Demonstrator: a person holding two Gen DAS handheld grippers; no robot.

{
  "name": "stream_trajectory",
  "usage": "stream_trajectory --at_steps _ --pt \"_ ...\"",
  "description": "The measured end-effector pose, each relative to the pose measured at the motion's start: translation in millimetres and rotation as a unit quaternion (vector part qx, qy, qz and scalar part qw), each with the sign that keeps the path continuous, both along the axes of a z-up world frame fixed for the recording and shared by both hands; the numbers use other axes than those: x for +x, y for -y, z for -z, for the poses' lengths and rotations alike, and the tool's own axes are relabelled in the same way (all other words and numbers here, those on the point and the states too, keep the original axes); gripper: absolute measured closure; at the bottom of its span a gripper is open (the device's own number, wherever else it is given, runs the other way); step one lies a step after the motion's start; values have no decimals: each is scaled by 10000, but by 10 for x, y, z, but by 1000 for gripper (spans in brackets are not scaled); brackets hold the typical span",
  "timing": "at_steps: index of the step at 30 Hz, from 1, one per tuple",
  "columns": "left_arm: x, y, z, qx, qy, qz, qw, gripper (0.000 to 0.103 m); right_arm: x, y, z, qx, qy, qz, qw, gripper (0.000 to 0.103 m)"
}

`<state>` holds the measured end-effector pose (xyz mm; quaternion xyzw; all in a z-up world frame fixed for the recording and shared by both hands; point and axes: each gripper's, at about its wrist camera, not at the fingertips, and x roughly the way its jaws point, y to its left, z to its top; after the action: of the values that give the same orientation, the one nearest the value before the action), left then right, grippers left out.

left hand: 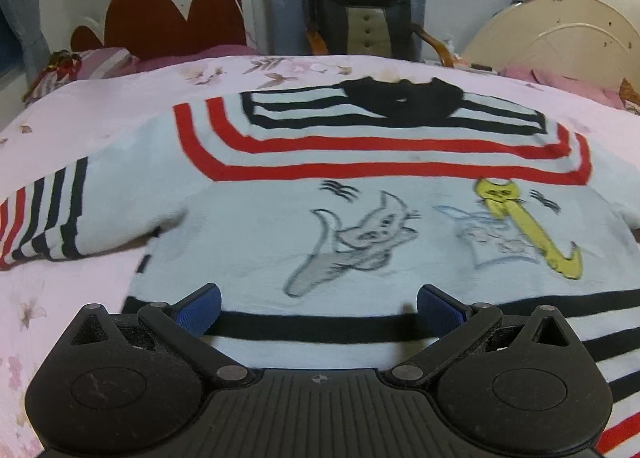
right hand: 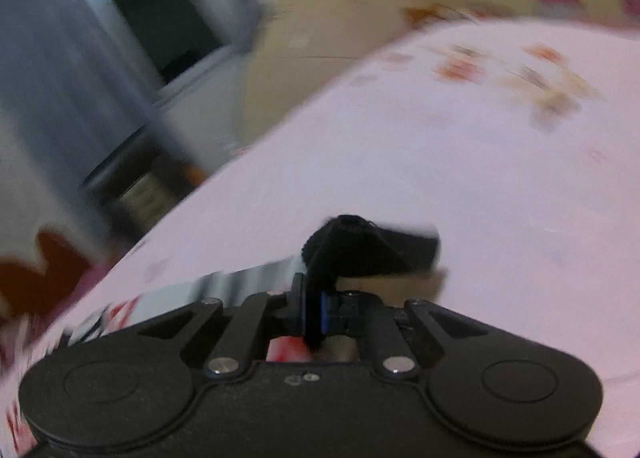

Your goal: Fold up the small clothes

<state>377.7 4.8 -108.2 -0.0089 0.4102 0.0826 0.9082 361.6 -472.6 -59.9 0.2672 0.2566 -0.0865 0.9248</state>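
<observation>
A small white sweater (left hand: 248, 226) with red and black stripes, a black collar (left hand: 404, 98) and cartoon cat prints lies flat on the pink bedspread (left hand: 60, 118). Its left sleeve (left hand: 44, 218) is spread to the side. My left gripper (left hand: 318, 308) is open, its blue pads (left hand: 200, 308) hovering over the striped hem. In the blurred right wrist view my right gripper (right hand: 320, 298) is shut on a black edge of the sweater (right hand: 360, 246), lifted a little above the bedspread (right hand: 480, 178).
A red headboard (left hand: 168, 18) and a striped pillow (left hand: 92, 62) are at the back left. A black chair (left hand: 360, 10) stands behind the bed, and a cream headboard (left hand: 560, 30) at the back right. Curtains and a window (right hand: 160, 18) show in the right wrist view.
</observation>
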Motion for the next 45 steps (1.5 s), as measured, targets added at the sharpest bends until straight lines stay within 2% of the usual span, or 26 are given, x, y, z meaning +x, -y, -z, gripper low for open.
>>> stream_trajectory --at_steps 4,9,12,16,17,21,22,24,27,29,32,33,34,35,36,37,39,41,45 --pt "32 -275 -3 -389 114 26 9992 0 149 -937 -201 -373 150 -1254 9913 95" --pt "119 -571 -85 -588 416 27 9974 0 253 -2170 -232 -308 117 -2478 9683 95" --pt "153 -739 -110 -651 450 31 9969 0 313 -2780 -144 -354 7 -2955 9547 95" --pt "138 -943 -89 -815 398 -7 9959 0 426 -3311 59 -413 -293 -3163 9473 95" --pt "135 -987 -81 -932 386 -7 9949 0 452 -3379 98 -431 -344 -3174 9467 94" --pt "153 -968 -75 -1417 433 293 9885 0 372 -3465 19 -661 -287 -3263 9425 75" --pt "179 -915 -75 -1531 441 410 9864 0 324 -3461 -5 -731 -266 -3229 9432 67" --pt "272 -799 -68 -1939 436 665 9778 1 124 -3327 -105 -755 -28 -3099 9478 60" --pt "485 -576 11 -2731 314 1007 9562 1 -30 -3157 -176 -617 63 -2788 9583 60" --pt "640 -402 86 -3103 205 1132 9437 1 -132 -2965 -201 -423 29 -2560 9657 60" --pt "877 -209 229 -3399 -36 1162 9333 1 -270 -2716 -220 -350 -32 -2233 9741 58" --pt "945 -148 262 -3359 -94 1116 9352 1 -307 -2657 -215 -354 -45 -2144 9761 58" --pt "990 -96 264 -3252 -71 1149 9386 3 -342 -2594 -211 -347 -66 -2048 9782 58" --pt "1044 -35 252 -3168 -69 1209 9407 17 -367 -2547 -200 -328 -79 -1970 9798 58" --pt "1107 24 268 -3083 -176 1226 9432 65 -399 -2477 -191 -290 -93 -1879 9817 58" --pt "1158 61 293 -3006 -317 1193 9457 98 -416 -2432 -170 -247 -105 -1804 9832 58" --pt "1191 93 319 -3031 -359 1339 9428 99 -427 -2327 -113 -67 -151 -1631 9865 58" --pt "1185 91 253 -2839 -237 1508 9466 99 -417 -2246 -40 158 -196 -1476 9887 58" --pt "1106 -89 -44 -2525 271 1637 9533 99 -357 -2094 65 725 -182 -1253 9893 58"
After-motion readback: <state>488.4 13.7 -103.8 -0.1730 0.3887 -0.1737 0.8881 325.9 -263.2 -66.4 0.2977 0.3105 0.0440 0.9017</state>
